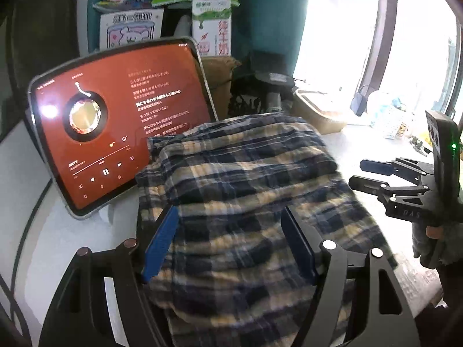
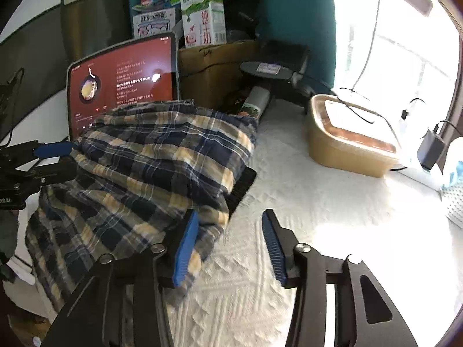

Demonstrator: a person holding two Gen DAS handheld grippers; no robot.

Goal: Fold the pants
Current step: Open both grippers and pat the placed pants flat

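Lying folded on the white table (image 2: 289, 202) in front of a tablet (image 1: 115, 133), the plaid pants (image 1: 237, 179) sit between both claws. The left gripper (image 1: 228, 243) straddles the bundle, jaws wide and not pinching; the right gripper (image 2: 231, 245) stands released just beside its edge. Pressing the fold flat and squaring the edges would likely finish it well.

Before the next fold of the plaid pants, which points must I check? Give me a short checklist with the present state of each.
1. Left gripper free of cloth: not ok; open, but plaid pants lie between its fingers.
2. Right gripper released: ok; open, one finger beside the cloth edge.
3. Pants folded over once: ok.
4. Tablet clear of pants: not ok; the cloth covers its lower corner.
5. Lidded food container apart from pants: ok.
6. Fold edges aligned: cannot tell.
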